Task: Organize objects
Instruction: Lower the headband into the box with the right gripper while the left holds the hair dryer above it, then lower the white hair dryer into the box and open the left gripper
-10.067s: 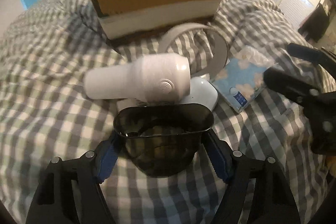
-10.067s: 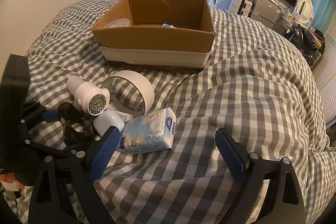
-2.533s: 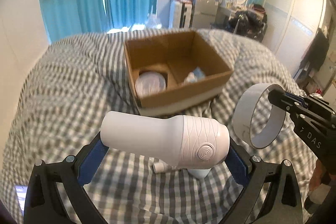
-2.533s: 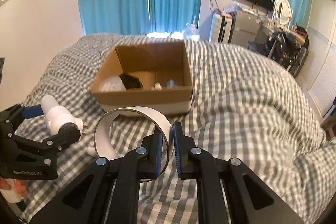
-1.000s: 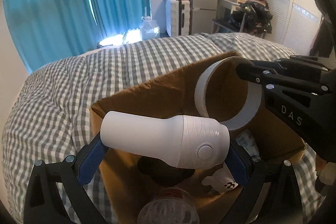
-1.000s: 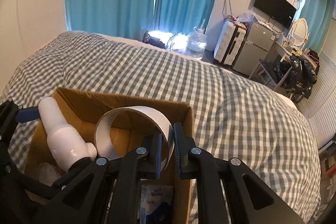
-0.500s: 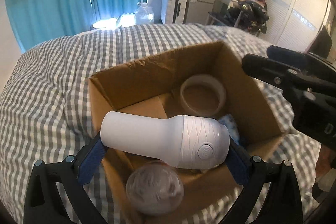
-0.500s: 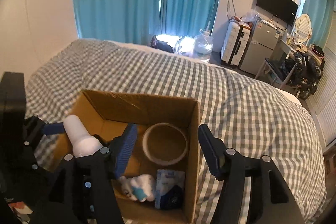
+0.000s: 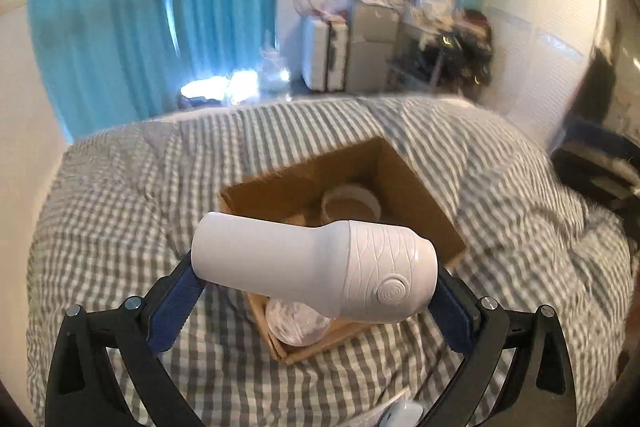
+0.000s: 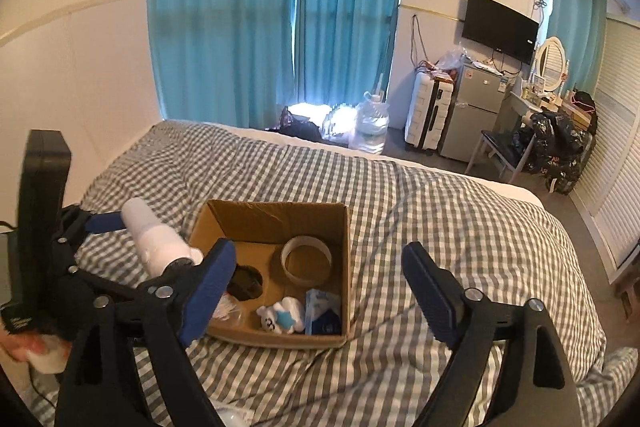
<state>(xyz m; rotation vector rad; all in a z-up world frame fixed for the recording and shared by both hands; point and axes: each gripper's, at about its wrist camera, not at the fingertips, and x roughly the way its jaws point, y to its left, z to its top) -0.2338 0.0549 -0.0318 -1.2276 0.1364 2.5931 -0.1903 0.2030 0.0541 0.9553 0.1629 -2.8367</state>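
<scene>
My left gripper (image 9: 316, 291) is shut on a white hair dryer body (image 9: 316, 267), held crosswise high above the bed; it also shows in the right wrist view (image 10: 158, 243), to the left of the box. The open cardboard box (image 9: 424, 199) sits on the checked bed (image 9: 120, 219) below. In the right wrist view the box (image 10: 348, 259) holds a white ring (image 10: 306, 259), a dark object (image 10: 246, 281), a small plush toy (image 10: 280, 319), a blue tissue pack (image 10: 322, 311) and a clear bag (image 10: 228, 307). My right gripper (image 10: 320, 291) is open and empty above the box's near side.
Blue curtains (image 10: 276, 15), a water jug (image 10: 372, 127), a suitcase (image 10: 428, 115), a small fridge (image 10: 476, 111) and a cluttered chair (image 10: 504, 151) stand beyond the bed. A white object (image 9: 404, 413) lies on the bed at the bottom edge of the left wrist view.
Both grippers have risen and drawn back from the box, which looks smaller. The ring lies in the box and my right gripper stays open. My left gripper keeps the hair dryer.
</scene>
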